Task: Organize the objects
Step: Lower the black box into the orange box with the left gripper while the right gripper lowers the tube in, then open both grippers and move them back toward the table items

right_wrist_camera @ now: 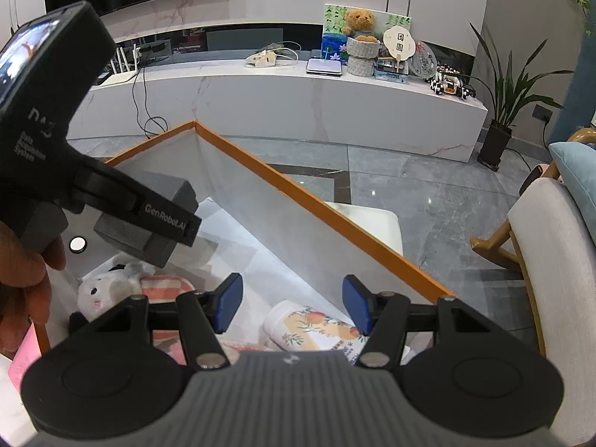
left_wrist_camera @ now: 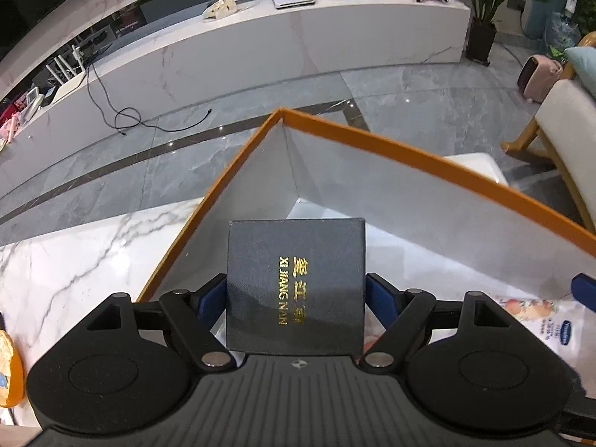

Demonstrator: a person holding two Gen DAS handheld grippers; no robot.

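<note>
left wrist view: the left tongs (left_wrist_camera: 296, 290) pinch a small dark gift box (left_wrist_camera: 296, 283) with gold lettering, one blue pad on each of its side faces, its lettered lid tilted up toward the camera. the box hangs above the open orange-rimmed storage box (left_wrist_camera: 357, 138), which stands on the marble bench (left_wrist_camera: 74, 260). the far corner of the storage box lies straight ahead of the tongs, and the bare white floor of that corner sits just beyond and below the gift box, so the coming move looks like a short forward-and-down lowering by the left hand, which is plainly the nearer one. the gift box's lettering runs near to far, roughly in line with the tongs.

in the right wrist view the right tongs (right_wrist_camera: 292, 303) are spread and hold nothing, hovering over the near right part of the storage box above a peach-printed tube (right_wrist_camera: 316, 329). a plush toy (right_wrist_camera: 108, 290) and a pink striped cloth (right_wrist_camera: 164, 285) lie at the near left of the floor. the left device's body crosses the upper left of this view, so the two hands are close together over the same box, and a release should keep clear of the right tongs.
</note>
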